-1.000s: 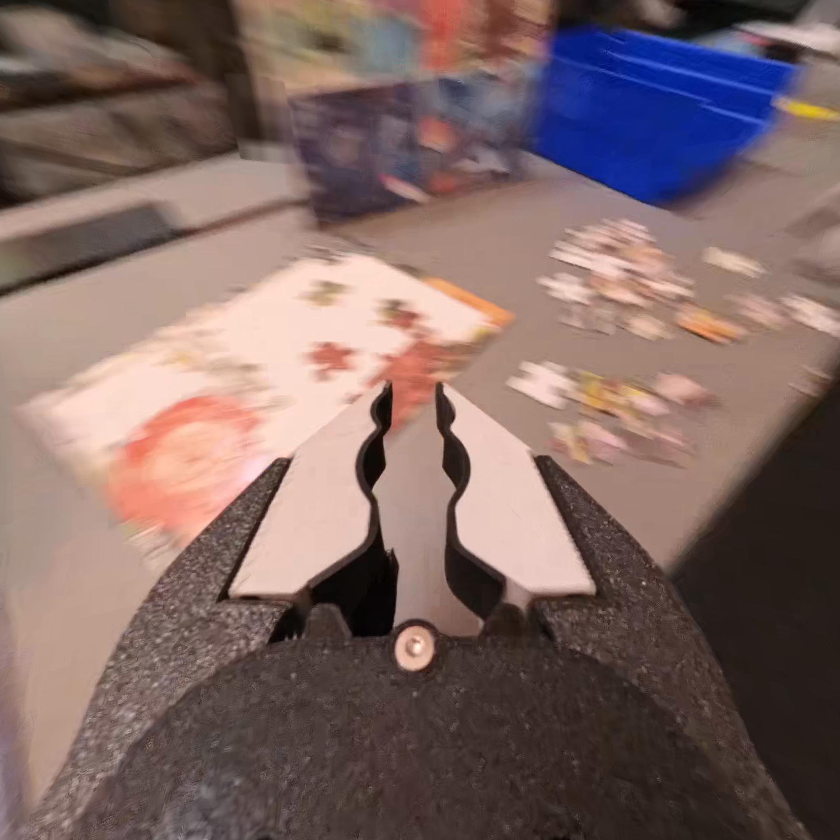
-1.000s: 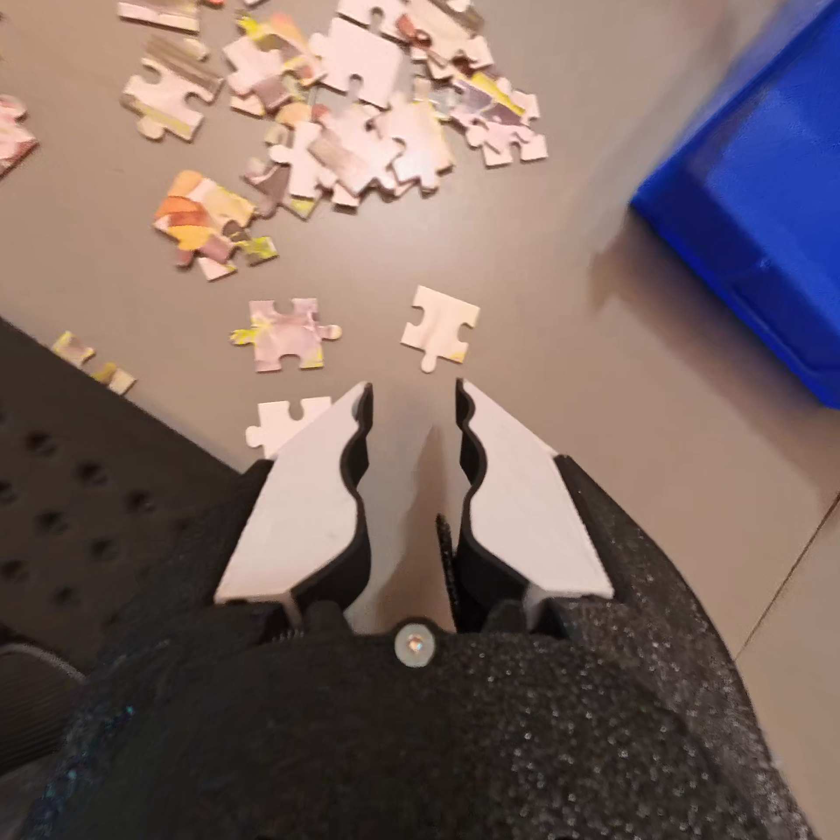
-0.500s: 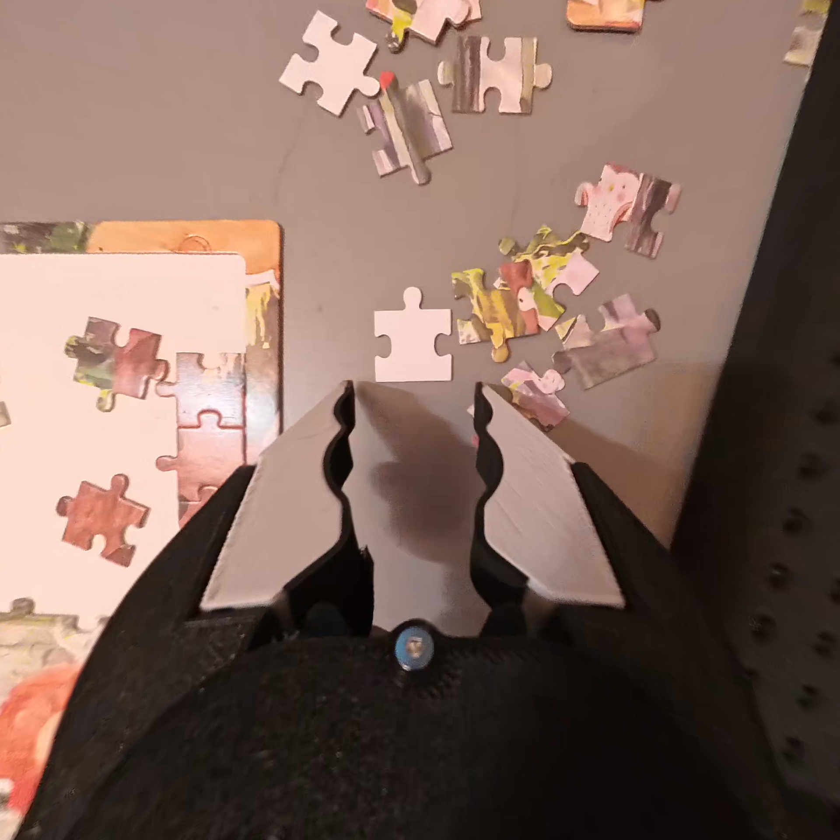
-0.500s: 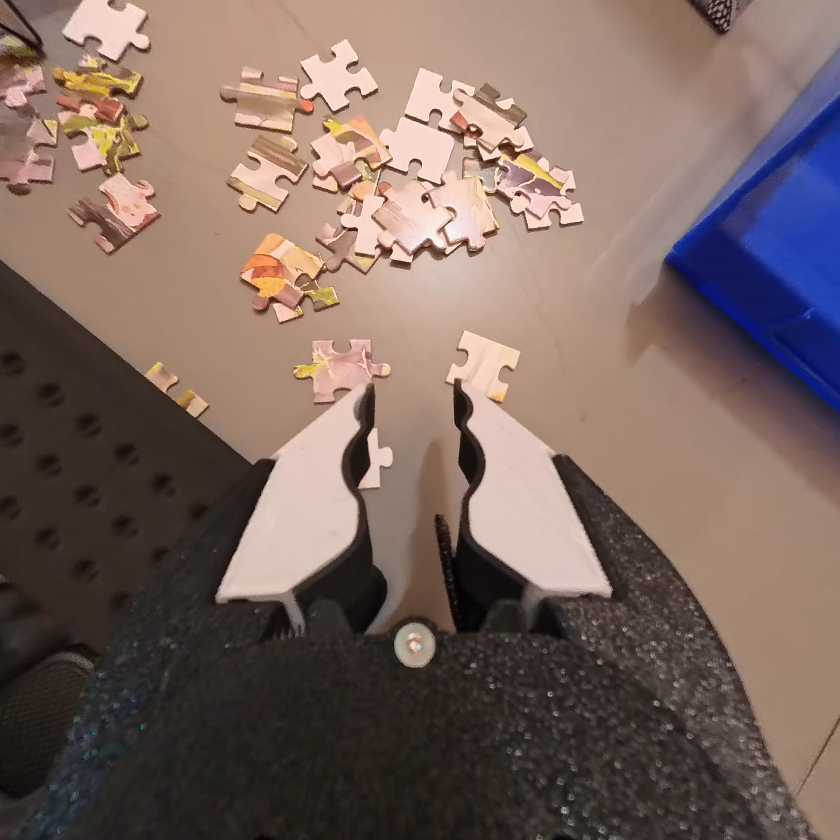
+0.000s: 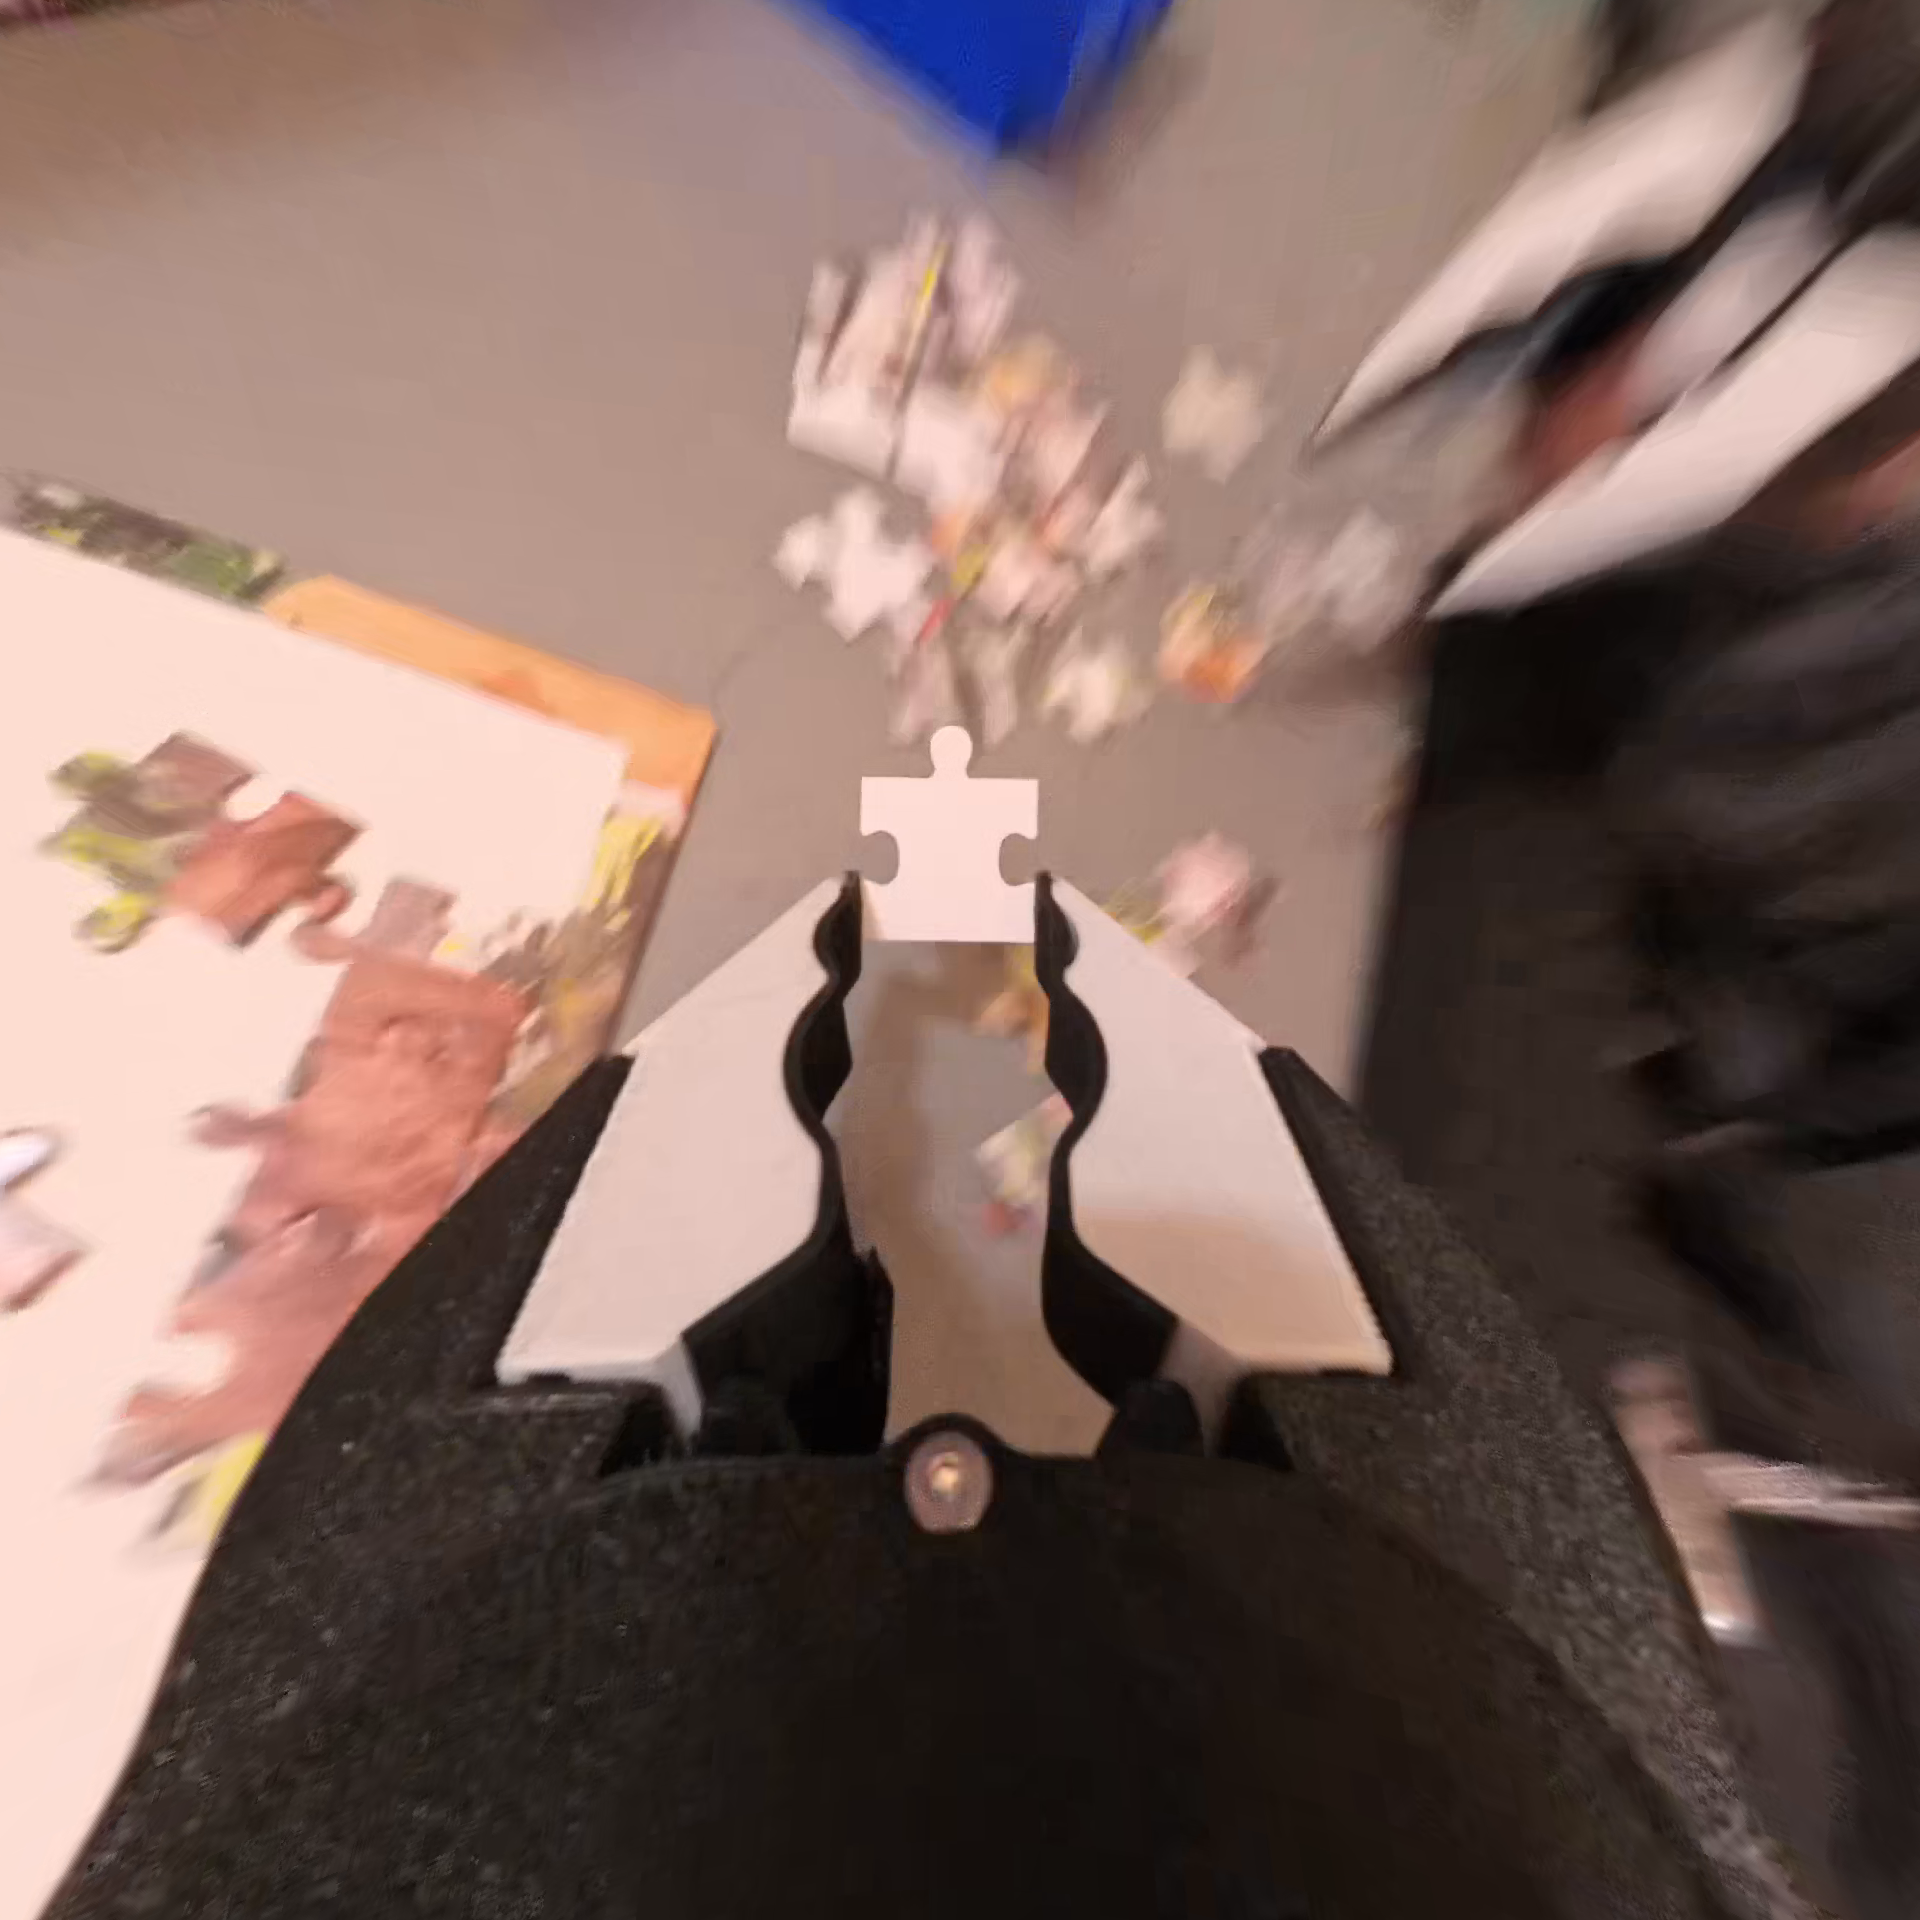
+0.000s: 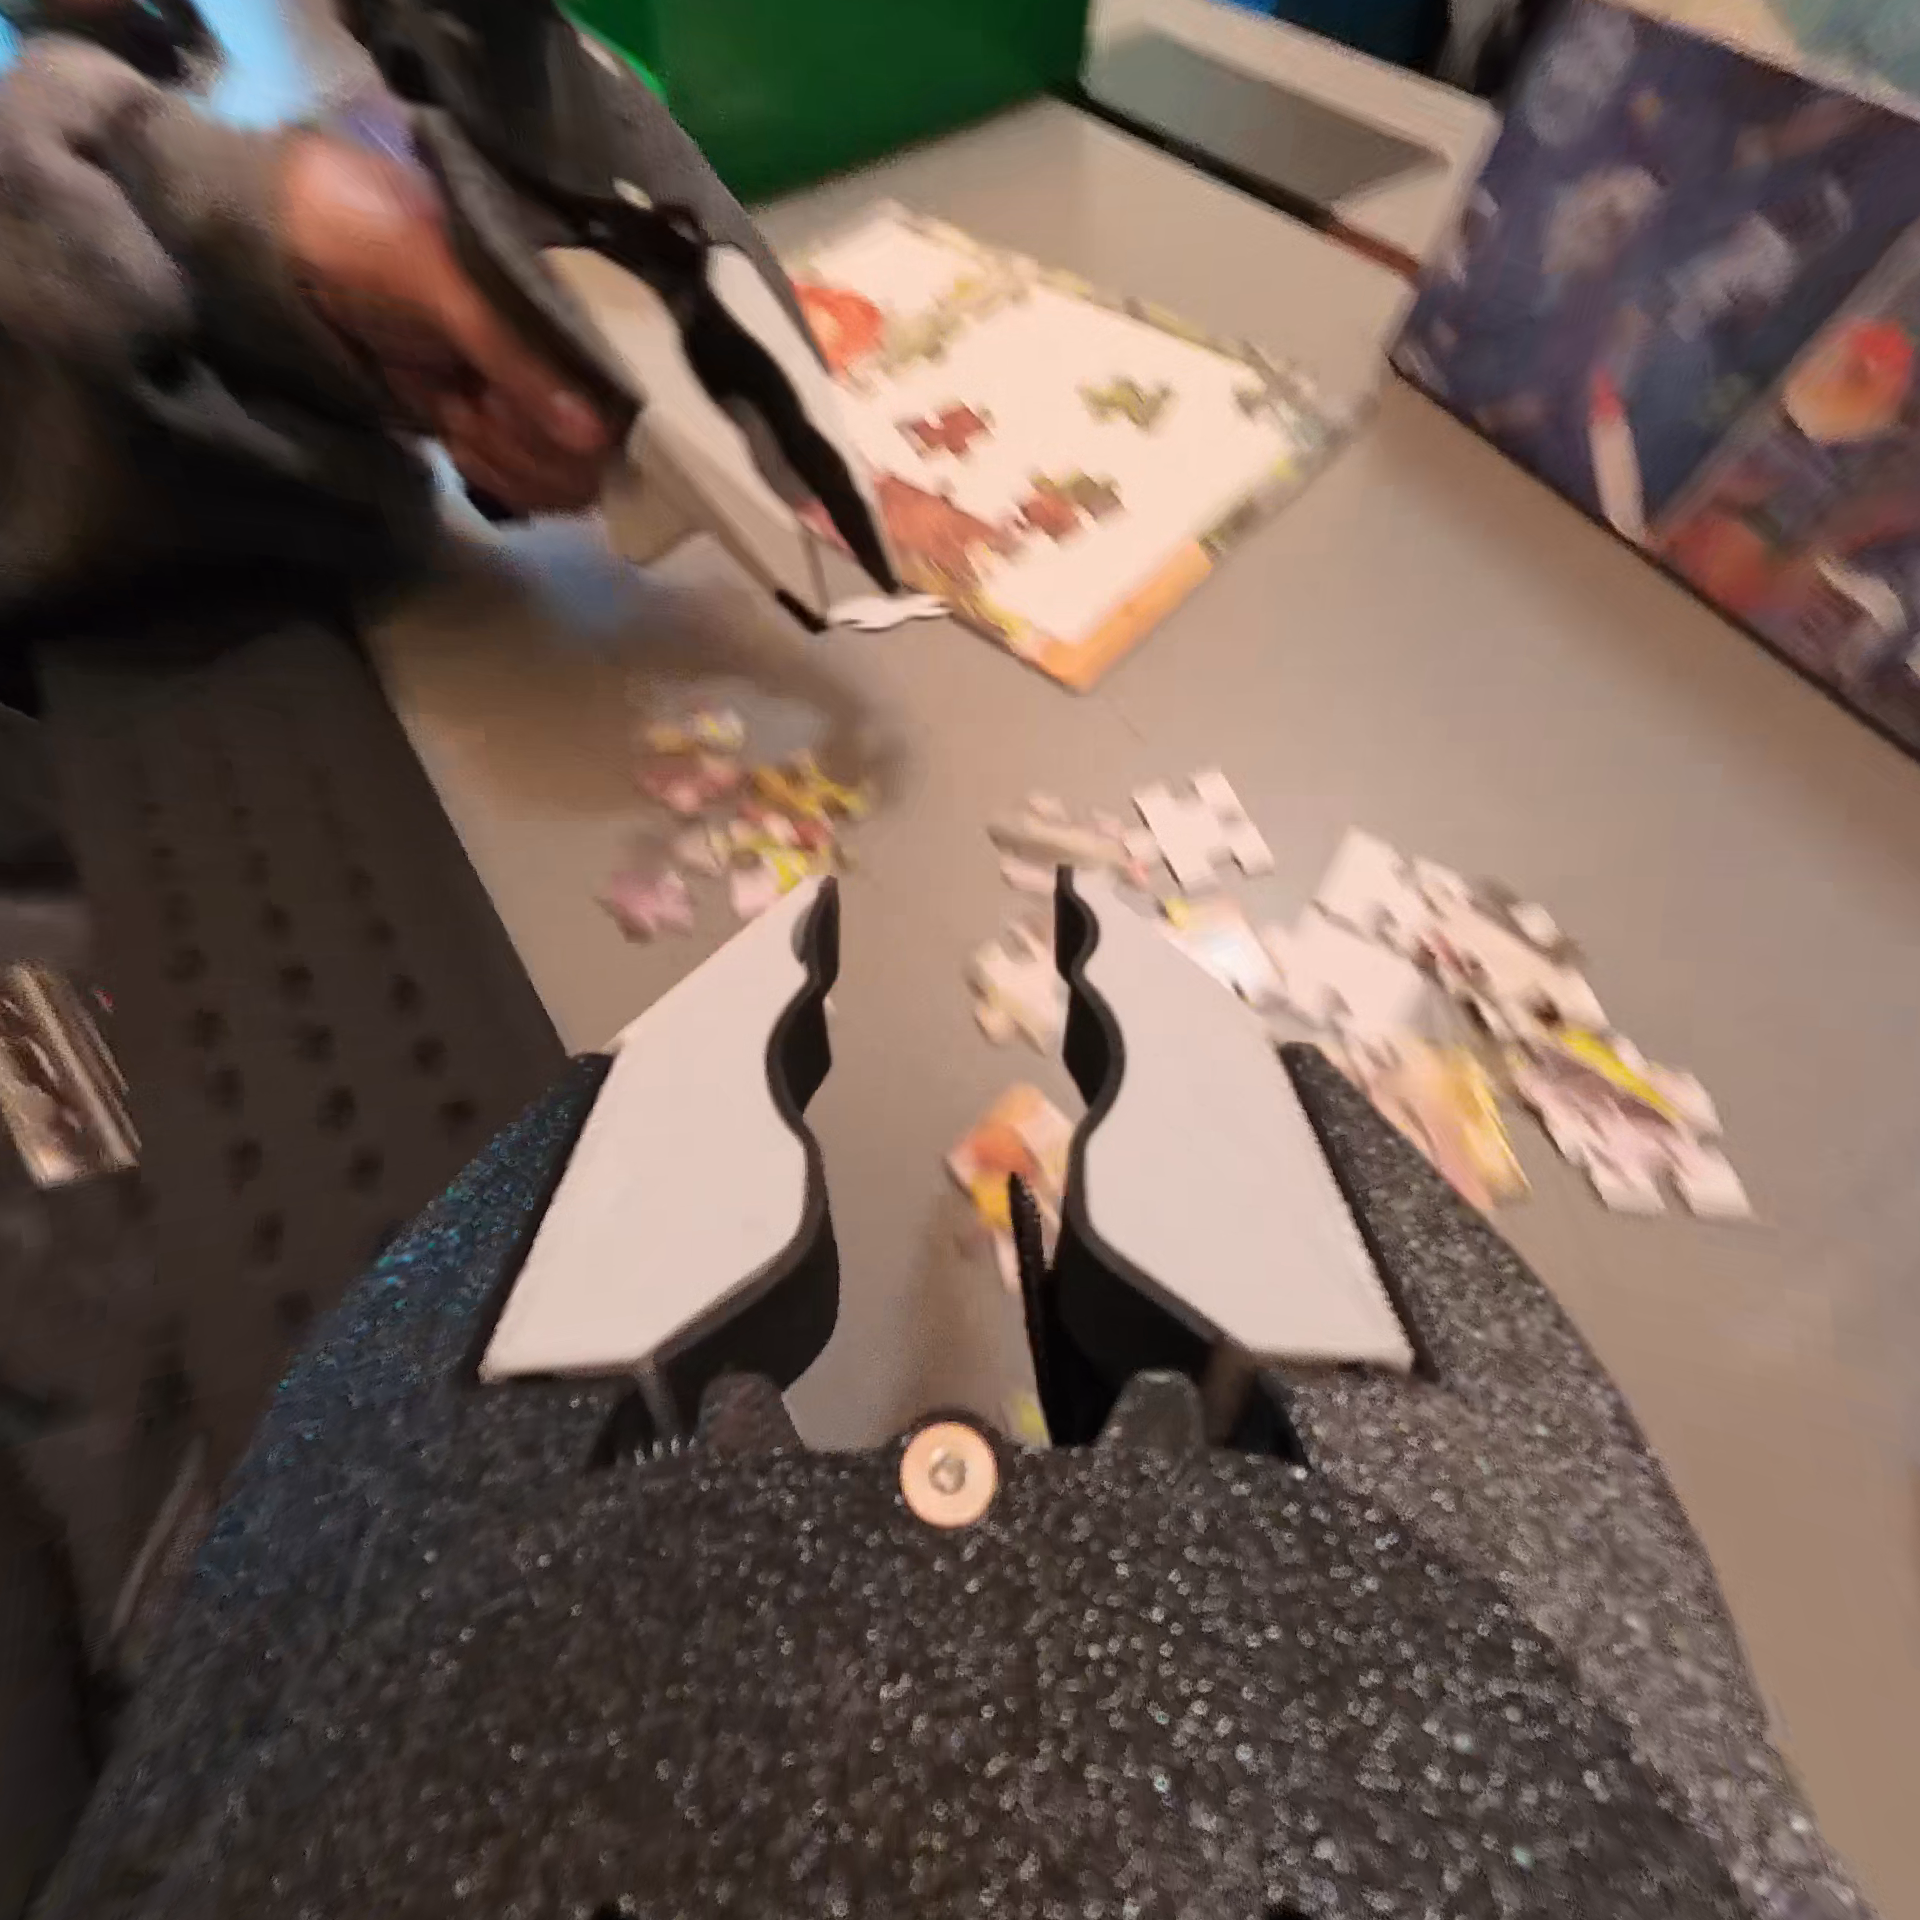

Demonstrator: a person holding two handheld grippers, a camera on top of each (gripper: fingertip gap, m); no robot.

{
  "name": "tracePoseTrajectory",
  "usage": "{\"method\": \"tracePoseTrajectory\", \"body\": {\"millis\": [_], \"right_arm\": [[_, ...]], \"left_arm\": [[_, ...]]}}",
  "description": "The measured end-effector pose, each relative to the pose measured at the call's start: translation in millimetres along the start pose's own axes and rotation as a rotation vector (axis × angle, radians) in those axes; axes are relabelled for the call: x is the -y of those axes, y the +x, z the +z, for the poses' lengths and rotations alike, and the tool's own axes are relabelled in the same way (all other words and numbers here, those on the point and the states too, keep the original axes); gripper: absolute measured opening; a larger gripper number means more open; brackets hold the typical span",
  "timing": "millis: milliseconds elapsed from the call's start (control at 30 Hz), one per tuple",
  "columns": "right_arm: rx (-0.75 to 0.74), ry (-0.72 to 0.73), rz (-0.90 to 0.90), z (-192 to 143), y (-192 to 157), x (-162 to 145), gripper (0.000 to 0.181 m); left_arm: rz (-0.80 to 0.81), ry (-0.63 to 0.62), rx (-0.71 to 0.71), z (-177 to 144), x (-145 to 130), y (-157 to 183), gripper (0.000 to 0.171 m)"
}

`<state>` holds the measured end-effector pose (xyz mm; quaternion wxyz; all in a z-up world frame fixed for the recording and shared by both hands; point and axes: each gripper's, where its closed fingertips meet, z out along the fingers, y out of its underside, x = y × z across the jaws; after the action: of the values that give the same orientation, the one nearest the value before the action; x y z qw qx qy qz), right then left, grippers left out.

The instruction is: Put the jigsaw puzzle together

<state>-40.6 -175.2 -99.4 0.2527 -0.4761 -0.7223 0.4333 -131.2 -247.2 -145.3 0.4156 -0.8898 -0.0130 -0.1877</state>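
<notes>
Your left gripper point(image 5: 948, 891) is pinching a white puzzle piece point(image 5: 948, 854) between its fingertips, holding it clear above the grey table point(image 5: 416, 343). Just left of it, the puzzle board point(image 5: 312, 831) is lying flat, holding a few fitted brown pieces. Your right gripper point(image 6: 945, 904) is hovering with its fingers apart, gripping nothing, over the loose pieces point(image 6: 1455, 997). A blue bin point(image 5: 997, 62) is sitting beyond them, blurred.

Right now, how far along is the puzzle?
Early going. The puzzle board holds a brown joined patch and a few lone pieces; most of it is bare white. The left gripper has a white piece between its jaws. The right gripper is open, empty. Many loose pieces remain on the table.
</notes>
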Motion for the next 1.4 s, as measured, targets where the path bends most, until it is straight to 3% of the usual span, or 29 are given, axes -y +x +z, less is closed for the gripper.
{"method": "tracePoseTrajectory", "body": {"millis": [133, 233, 333, 433, 600, 700, 800, 900, 1033, 1133, 1200, 1267, 1400], "right_arm": [[0.201, 0.270, 0.027, 34.7, -38.2, 85.0, 0.041], [0.316, 0.372, -0.053, 45.5, -50.0, 147.7, 0.041], [0.344, 0.350, -0.255, 56.3, -52.5, 185.1, 0.033], [0.507, 0.413, -0.251, 56.9, -57.0, 211.5, 0.026], [0.919, 0.347, -0.017, 72.7, -75.5, 198.6, 0.035], [1.100, 0.380, 0.056, 63.5, -84.0, 190.1, 0.028], [1.138, 0.349, 0.028, 59.4, -86.9, 180.5, 0.005], [1.020, 0.401, 0.125, 65.3, -58.6, 183.2, 0.001], [0.836, 0.383, 0.410, 89.2, -1.0, 166.9, 0.001], [0.767, 0.275, 0.535, 103.3, 23.8, 145.5, 0.001], [0.685, 0.062, 0.468, 113.5, 24.6, 108.8, 0.001], [0.668, -0.249, 0.313, 118.6, 4.8, 49.5, 0.002], [0.688, -0.526, 0.079, 127.2, -32.0, -2.7, 0.002]], "left_arm": [[-0.370, 0.574, -0.592, -86.6, 89.9, 38.2, 0.032], [-0.418, 0.723, -0.797, -127.4, 105.7, 45.0, 0.032], [-0.431, 0.789, -0.904, -147.7, 107.8, 48.3, 0.032], [-0.424, 0.832, -0.966, -161.4, 105.9, 50.0, 0.032], [-0.404, 0.812, -1.047, -166.0, 101.2, 58.5, 0.032], [-0.395, 0.751, -1.079, -157.5, 95.4, 67.3, 0.032], [-0.417, 0.716, -1.102, -149.5, 93.5, 71.1, 0.033], [-0.491, 0.764, -1.021, -145.7, 97.4, 48.9, 0.032], [-0.497, 0.815, -0.664, -130.4, 91.6, 2.5, 0.032], [-0.379, 0.779, -0.444, -123.1, 86.9, -9.0, 0.032], [-0.281, 0.768, -0.255, -119.8, 85.7, -19.1, 0.032], [-0.206, 0.756, -0.114, -118.2, 84.0, -26.5, 0.031], [-0.156, 0.711, -0.012, -107.7, 79.9, -30.9, 0.031]]}}
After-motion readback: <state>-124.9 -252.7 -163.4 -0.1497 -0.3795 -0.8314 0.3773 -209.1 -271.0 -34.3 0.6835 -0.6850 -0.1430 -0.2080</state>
